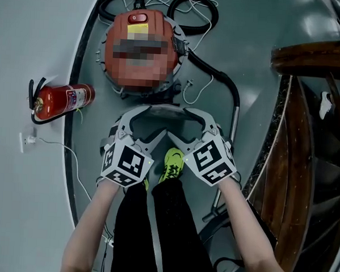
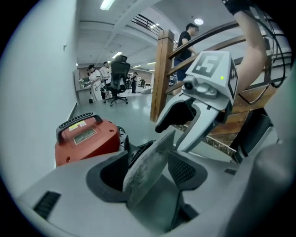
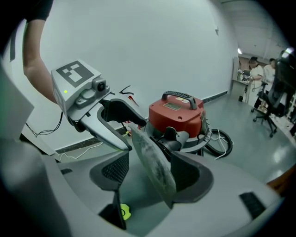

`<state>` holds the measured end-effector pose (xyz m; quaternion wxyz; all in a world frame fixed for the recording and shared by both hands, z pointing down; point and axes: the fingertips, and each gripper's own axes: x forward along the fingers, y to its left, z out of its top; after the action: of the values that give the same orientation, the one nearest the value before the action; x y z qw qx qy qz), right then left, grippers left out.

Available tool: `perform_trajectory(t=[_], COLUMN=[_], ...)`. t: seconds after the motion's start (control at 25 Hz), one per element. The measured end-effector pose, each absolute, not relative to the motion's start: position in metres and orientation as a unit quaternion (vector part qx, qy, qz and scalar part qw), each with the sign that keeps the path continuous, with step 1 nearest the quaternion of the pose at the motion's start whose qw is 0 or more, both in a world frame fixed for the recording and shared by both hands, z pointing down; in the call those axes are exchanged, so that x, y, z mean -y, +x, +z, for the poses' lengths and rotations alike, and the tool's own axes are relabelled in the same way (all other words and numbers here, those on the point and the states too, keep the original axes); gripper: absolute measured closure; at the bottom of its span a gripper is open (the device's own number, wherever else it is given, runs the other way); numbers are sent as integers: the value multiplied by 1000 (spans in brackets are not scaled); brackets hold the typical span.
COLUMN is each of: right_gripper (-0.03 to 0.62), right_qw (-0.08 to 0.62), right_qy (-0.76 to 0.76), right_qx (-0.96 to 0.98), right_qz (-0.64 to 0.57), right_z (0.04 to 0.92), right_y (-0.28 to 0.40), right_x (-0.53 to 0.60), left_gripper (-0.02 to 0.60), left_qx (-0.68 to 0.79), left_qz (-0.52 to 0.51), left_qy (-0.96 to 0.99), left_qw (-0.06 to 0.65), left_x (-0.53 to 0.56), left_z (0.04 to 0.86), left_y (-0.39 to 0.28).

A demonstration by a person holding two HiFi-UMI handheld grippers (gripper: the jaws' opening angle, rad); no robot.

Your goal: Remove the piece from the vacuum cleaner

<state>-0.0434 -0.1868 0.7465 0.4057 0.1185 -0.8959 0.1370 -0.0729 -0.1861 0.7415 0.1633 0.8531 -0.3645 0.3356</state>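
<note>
The red vacuum cleaner [image 1: 159, 21] stands on the grey floor ahead of me, also seen as the red vacuum [image 2: 85, 139] and the same machine [image 3: 175, 118]. A flat, dusty grey piece [image 2: 145, 169] stands edge-on between my left gripper's [image 2: 150, 173] wide-open jaws, leaning near the left pad with a gap to the right pad. The same piece [image 3: 155, 164] lies against the right pad of my open right gripper [image 3: 152, 178], with a gap to its left pad. In the head view the left gripper [image 1: 151, 121] and right gripper [image 1: 179, 123] meet tip to tip just below the vacuum.
A red fire extinguisher [image 1: 64, 100] lies on the floor at left near a wall socket [image 1: 26, 141]. The black hose [image 1: 229, 90] and white cables curl round the vacuum. A wooden stair railing [image 1: 310, 54] is at right. A green shoe [image 1: 173, 164] is below the grippers. People and an office chair [image 2: 118, 81] are far off.
</note>
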Motion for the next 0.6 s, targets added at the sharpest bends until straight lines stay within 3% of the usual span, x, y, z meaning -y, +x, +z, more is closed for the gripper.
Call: perform_trajectory(t=[0.6], right_gripper=[309], right_qw=[476], right_qy=[80], right_qx=[872], right_qz=[87], right_z=[787], right_y=[-42], right_x=[210], left_gripper=[298], left_qx=[372], left_qz=[388], left_qy=[827], left_qw=[164], left_x=[205], left_z=[786], left_y=[-91])
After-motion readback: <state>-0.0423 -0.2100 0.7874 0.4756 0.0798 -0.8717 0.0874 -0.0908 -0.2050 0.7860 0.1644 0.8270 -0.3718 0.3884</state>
